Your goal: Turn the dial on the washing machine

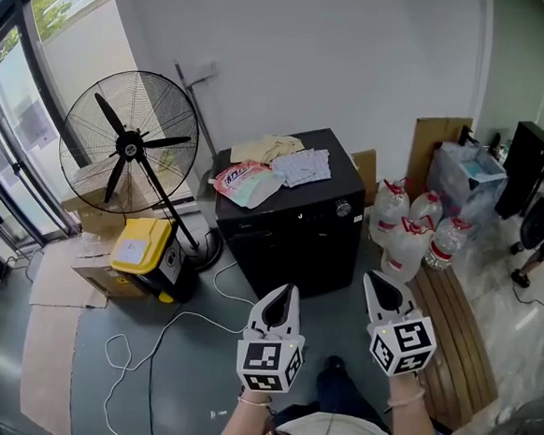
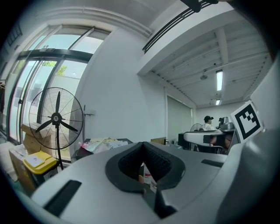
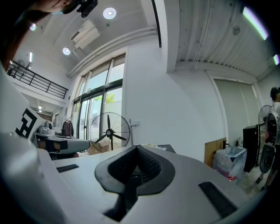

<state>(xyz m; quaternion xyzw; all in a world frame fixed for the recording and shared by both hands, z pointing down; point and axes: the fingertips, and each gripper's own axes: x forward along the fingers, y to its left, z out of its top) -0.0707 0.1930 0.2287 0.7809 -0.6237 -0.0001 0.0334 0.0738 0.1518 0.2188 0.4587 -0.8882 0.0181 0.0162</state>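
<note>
The left gripper [image 1: 286,296] and right gripper [image 1: 376,286] sit closed and empty, the washer [image 1: 290,225] at 12 o'clock well apart; its small dial [image 1: 344,209], front's 1 o'clock corner, looks rigid, probably smooth: pinch across its rim.

A strip of bare floor is left open between the washing machine [image 1: 288,246] and the left gripper [image 1: 287,293] and right gripper [image 1: 376,284], and its dial [image 1: 344,209] is blocked by nothing. The right flank is crowded by water bottles [image 1: 406,237] and a bench [image 1: 459,344]. The left is hemmed in by the fan [image 1: 132,145] and a yellow bin [image 1: 143,247].
</note>
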